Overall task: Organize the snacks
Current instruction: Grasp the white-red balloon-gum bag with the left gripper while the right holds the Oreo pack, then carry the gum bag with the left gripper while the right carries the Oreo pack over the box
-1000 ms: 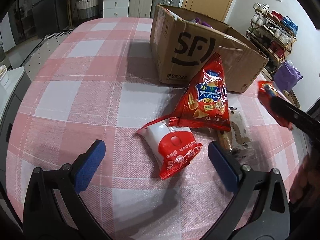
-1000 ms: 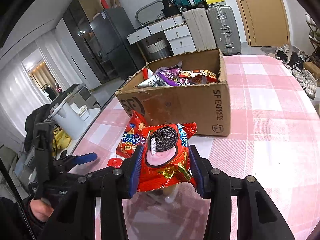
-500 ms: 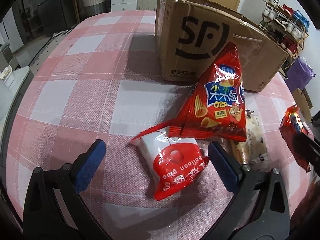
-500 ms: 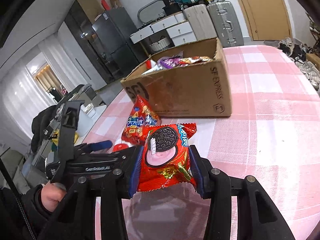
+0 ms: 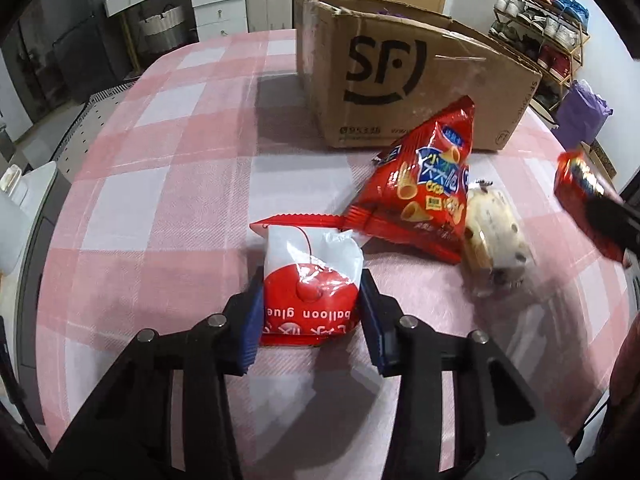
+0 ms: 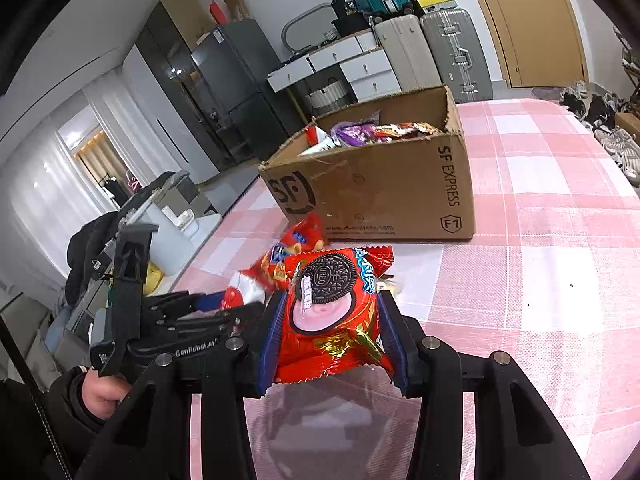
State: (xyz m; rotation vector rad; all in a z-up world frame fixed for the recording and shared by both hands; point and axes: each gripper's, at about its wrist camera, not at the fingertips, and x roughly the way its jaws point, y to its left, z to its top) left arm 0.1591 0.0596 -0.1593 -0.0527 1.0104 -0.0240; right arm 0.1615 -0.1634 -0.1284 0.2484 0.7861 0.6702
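Note:
My left gripper [image 5: 310, 316] is shut on a red and white "balloon glue" packet [image 5: 312, 280] that rests on the pink checked tablecloth. A red crisp bag [image 5: 424, 184] and a clear-wrapped biscuit pack [image 5: 496, 236] lie just beyond it. My right gripper [image 6: 332, 320] is shut on a red Oreo packet [image 6: 332, 312] and holds it above the table; it also shows at the right edge of the left wrist view [image 5: 580, 184]. The open SF cardboard box [image 6: 380, 192] with several snacks inside stands behind.
The box also shows in the left wrist view [image 5: 400, 80] at the far side of the table. A shoe rack [image 5: 540, 12] and a purple bag [image 5: 580, 116] stand beyond the table's right edge. Drawers and suitcases [image 6: 440, 52] line the back wall.
My left gripper moved forward and closed on the balloon glue packet. My right gripper stayed shut on the Oreo packet and drew back a little from the box.

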